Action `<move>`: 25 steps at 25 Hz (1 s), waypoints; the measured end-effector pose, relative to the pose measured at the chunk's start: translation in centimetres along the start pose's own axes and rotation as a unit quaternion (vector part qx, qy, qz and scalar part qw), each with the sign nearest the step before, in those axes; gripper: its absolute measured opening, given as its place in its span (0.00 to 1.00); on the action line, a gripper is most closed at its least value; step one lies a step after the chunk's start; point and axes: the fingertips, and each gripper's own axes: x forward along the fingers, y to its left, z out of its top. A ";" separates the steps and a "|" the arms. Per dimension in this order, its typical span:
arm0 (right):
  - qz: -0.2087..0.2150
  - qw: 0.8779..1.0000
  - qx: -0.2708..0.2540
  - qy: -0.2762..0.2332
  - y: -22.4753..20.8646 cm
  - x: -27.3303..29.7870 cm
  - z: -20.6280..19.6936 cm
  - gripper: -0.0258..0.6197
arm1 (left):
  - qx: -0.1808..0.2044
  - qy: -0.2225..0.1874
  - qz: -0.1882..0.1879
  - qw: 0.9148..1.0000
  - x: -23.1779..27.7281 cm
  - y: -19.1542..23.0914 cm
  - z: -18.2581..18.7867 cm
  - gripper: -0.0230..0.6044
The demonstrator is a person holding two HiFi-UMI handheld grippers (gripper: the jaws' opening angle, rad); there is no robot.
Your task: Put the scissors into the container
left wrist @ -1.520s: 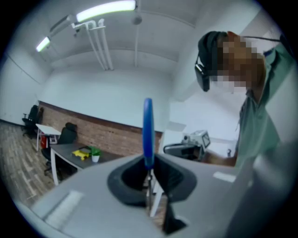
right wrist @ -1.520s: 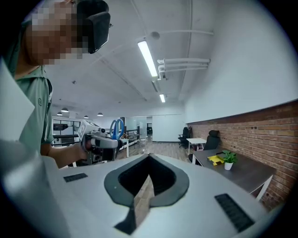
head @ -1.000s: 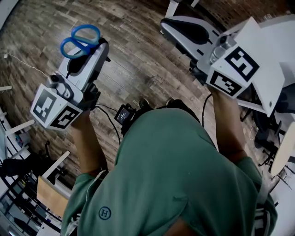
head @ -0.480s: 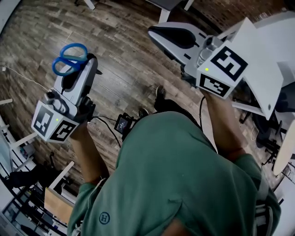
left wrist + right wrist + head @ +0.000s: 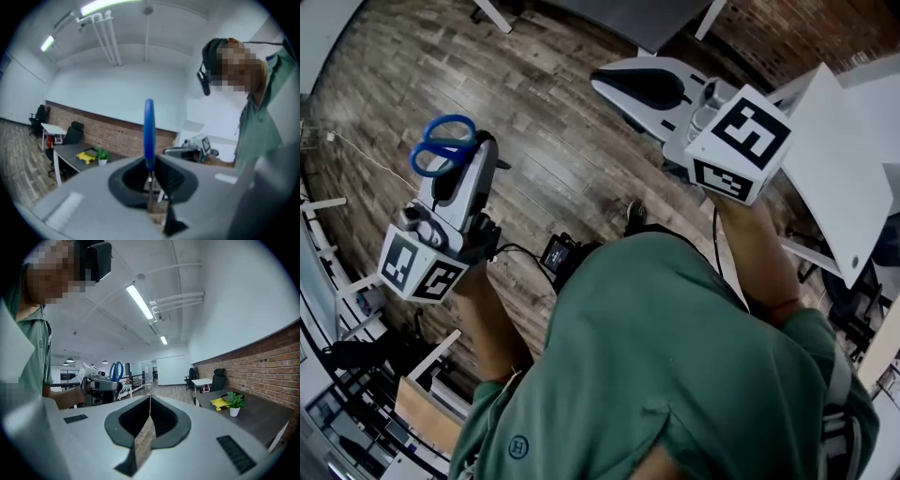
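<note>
Two things have shifted over the last second, the widest first. The wooden floor (image 5: 553,141) has swung round beneath the head view. That suggests the person (image 5: 675,375) in the green shirt is turning or walking rather than working at a spot. The white tabletop (image 5: 834,159) lies at about three o'clock, and no container shows on it or anywhere else in any view. The right tool (image 5: 623,84) has drifted leftward to about one o'clock. Its jaws are closed together with nothing between them. The left tool (image 5: 483,150), at nine o'clock, has hardly moved in the frame and stays clamped, nearly closed, on the blades of the scissors (image 5: 445,155). Their blue handle loops stick out past its tip toward ten o'clock, and they stand edge-on in the left gripper view (image 5: 149,131). The scissors therefore ride in the air, well above the floor. By my judgement this is a carrying stretch: the grip looks secure, but the drop-off has not begun and the container must first come into sight.
</note>
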 end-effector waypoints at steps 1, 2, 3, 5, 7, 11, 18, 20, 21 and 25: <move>0.003 1.000 -0.002 -0.001 -0.7 -0.1 0.0 0.05 | -0.001 -0.001 0.004 1.000 0.5 0.2 0.1 0.09; 0.006 1.000 -0.003 -0.002 -1.3 -0.1 0.1 0.05 | -0.002 -0.003 0.007 1.000 1.0 0.3 0.2 0.09; 0.008 1.000 -0.003 -0.003 -1.8 -0.1 0.1 0.05 | -0.004 -0.004 0.010 1.000 1.5 0.4 0.3 0.09; 0.011 1.000 0.000 -0.005 -2.8 -0.1 0.2 0.05 | -0.006 -0.004 0.011 1.000 2.4 0.7 0.5 0.09; 0.012 1.000 0.003 -0.005 -3.7 0.0 0.2 0.05 | -0.004 0.001 0.011 1.000 3.2 1.1 0.6 0.09; 0.010 1.000 0.010 -0.002 -5.3 1.0 -0.2 0.05 | -0.005 0.004 0.009 1.000 4.3 2.7 0.9 0.09; -0.014 1.000 0.010 0.009 -7.8 4.7 -0.2 0.05 | -0.008 0.004 -0.017 1.000 5.6 7.5 1.3 0.09; -0.023 1.000 0.006 0.012 -8.7 5.7 0.2 0.05 | -0.005 0.001 -0.028 1.000 6.2 9.0 2.0 0.09; -0.029 0.999 0.005 0.013 -9.2 6.3 0.4 0.05 | -0.004 0.001 -0.032 0.999 6.5 9.9 2.2 0.09; -0.049 0.999 0.006 0.015 -10.8 9.4 0.7 0.05 | -0.006 0.002 -0.047 0.999 6.5 13.8 2.5 0.09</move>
